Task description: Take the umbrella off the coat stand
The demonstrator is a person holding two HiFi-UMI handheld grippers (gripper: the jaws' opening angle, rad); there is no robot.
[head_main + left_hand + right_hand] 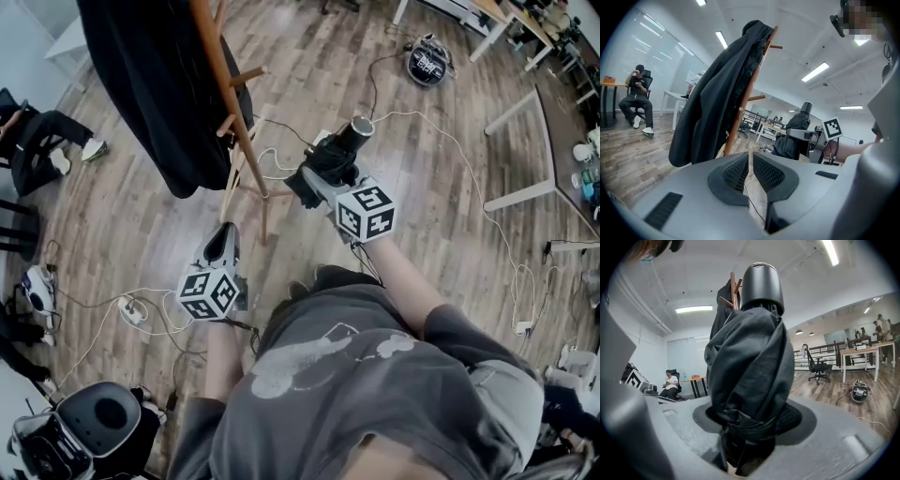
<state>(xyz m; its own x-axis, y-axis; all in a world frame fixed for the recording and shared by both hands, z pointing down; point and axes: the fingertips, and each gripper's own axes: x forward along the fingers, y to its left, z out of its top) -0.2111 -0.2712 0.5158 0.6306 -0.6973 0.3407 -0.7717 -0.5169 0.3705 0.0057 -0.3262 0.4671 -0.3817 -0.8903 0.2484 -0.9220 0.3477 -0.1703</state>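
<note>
The folded black umbrella, with its grey end cap pointing away from me, is clamped in my right gripper, off the stand. In the right gripper view the umbrella fills the middle and the right gripper is shut on its strapped lower part. The wooden coat stand leans up at the left with a black coat hanging on it; its pegs show behind the umbrella. My left gripper hangs lower, near the stand's foot. Its jaws are nearly together, holding nothing.
White cables trail over the wooden floor, and a round black device lies at the far right. White table legs stand to the right. A seated person is at the left; a power strip lies by my feet.
</note>
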